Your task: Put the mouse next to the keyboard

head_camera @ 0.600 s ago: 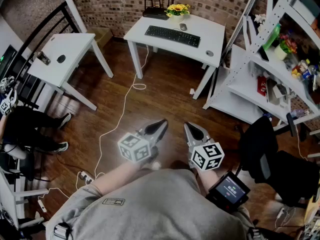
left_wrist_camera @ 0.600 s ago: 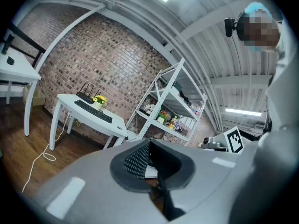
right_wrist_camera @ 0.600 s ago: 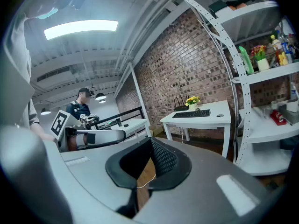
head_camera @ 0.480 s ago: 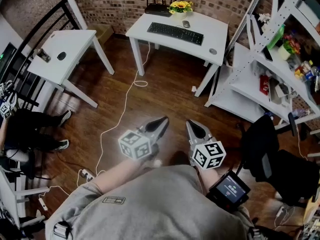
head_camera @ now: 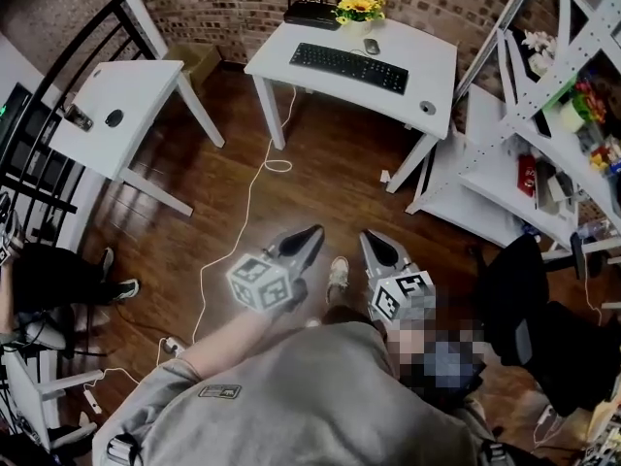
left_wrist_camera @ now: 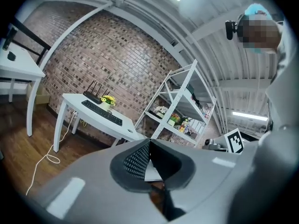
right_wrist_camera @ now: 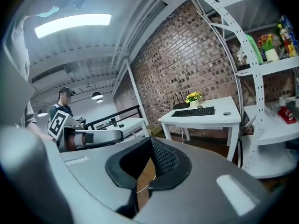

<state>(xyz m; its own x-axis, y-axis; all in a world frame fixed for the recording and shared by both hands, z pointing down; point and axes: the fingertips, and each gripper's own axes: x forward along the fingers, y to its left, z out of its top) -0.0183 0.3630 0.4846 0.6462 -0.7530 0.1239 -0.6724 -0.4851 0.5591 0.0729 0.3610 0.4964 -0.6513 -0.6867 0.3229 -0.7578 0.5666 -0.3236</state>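
Note:
A black keyboard point(head_camera: 349, 66) lies on the white desk point(head_camera: 427, 61) at the far wall, with a small grey mouse point(head_camera: 372, 46) behind its right end. A dark mouse point(head_camera: 114, 117) lies on the white side table point(head_camera: 146, 90) at the left. Both grippers hang low in front of me over the wooden floor, far from either table. The left gripper point(head_camera: 312, 233) and the right gripper point(head_camera: 370, 238) are shut with nothing in them. The keyboard point(left_wrist_camera: 102, 113) also shows far off in the left gripper view, and the keyboard point(right_wrist_camera: 193, 111) in the right gripper view.
A router point(head_camera: 312, 13) and yellow flowers point(head_camera: 359, 8) stand at the desk's back edge. A white shelf unit point(head_camera: 543, 115) fills the right side, with a black office chair point(head_camera: 524, 299) in front of it. A white cable point(head_camera: 243, 212) runs across the floor. A seated person's legs point(head_camera: 58, 260) are at the left.
The view has shifted, so the desk sits a little farther right and higher in the frame. A shoe now shows between the grippers. Both grippers stay shut and level.

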